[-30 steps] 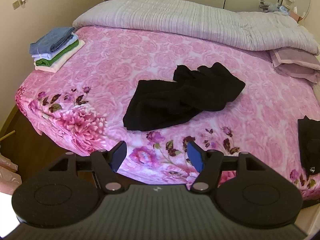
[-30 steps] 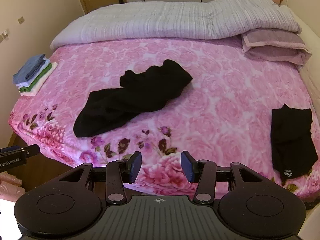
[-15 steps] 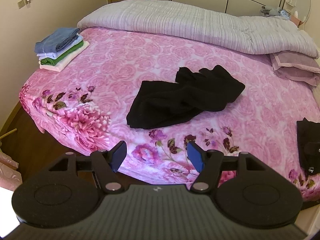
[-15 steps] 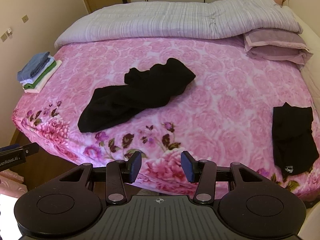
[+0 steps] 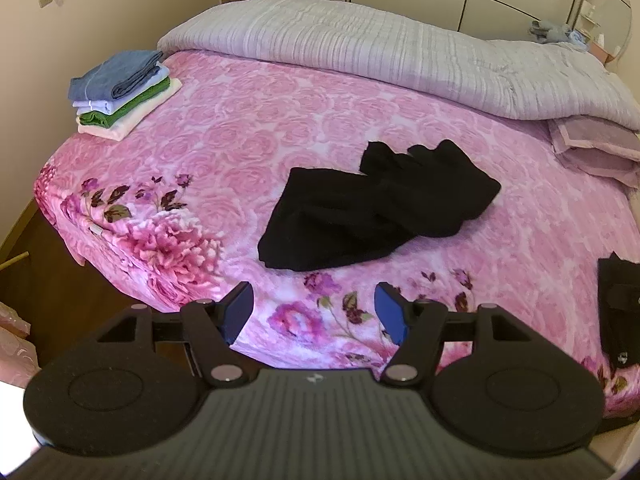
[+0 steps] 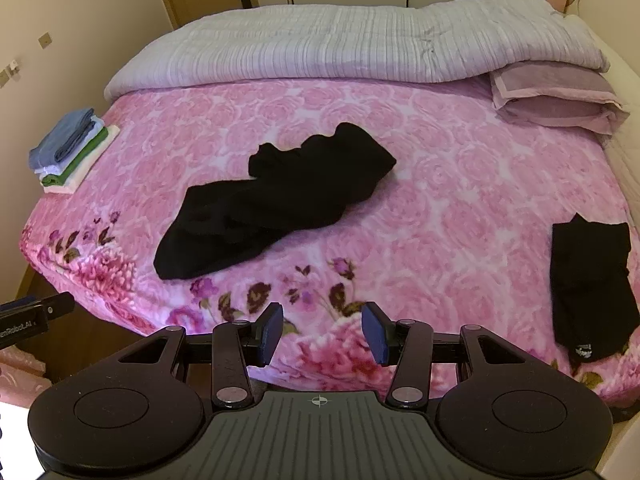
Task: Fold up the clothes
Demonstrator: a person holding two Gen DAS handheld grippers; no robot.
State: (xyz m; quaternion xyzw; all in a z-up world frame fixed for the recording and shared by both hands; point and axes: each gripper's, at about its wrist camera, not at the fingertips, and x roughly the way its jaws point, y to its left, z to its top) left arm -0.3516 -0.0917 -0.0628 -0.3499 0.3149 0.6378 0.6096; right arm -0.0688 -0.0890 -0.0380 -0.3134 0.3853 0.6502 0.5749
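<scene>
A crumpled black garment (image 5: 372, 208) (image 6: 272, 200) lies in the middle of the pink floral bed (image 5: 240, 136) (image 6: 460, 208). A second black garment (image 6: 592, 284) (image 5: 618, 304), loosely folded, rests near the bed's right front edge. My left gripper (image 5: 314, 314) hangs open over the bed's front edge, short of the crumpled garment, with nothing between its blue pads. My right gripper (image 6: 322, 330) is also open and empty, above the front edge, to the right of the crumpled garment's near end.
A stack of folded clothes (image 5: 120, 92) (image 6: 70, 150), blue on top, sits at the bed's left corner. A grey quilt (image 5: 380, 48) (image 6: 352, 44) and mauve pillows (image 6: 556, 92) fill the far side. Wooden floor (image 5: 60, 300) lies left of the bed.
Both grippers have moved forward and upward toward the bed, so the black garment sits a little lower in the views. Both stay open.
</scene>
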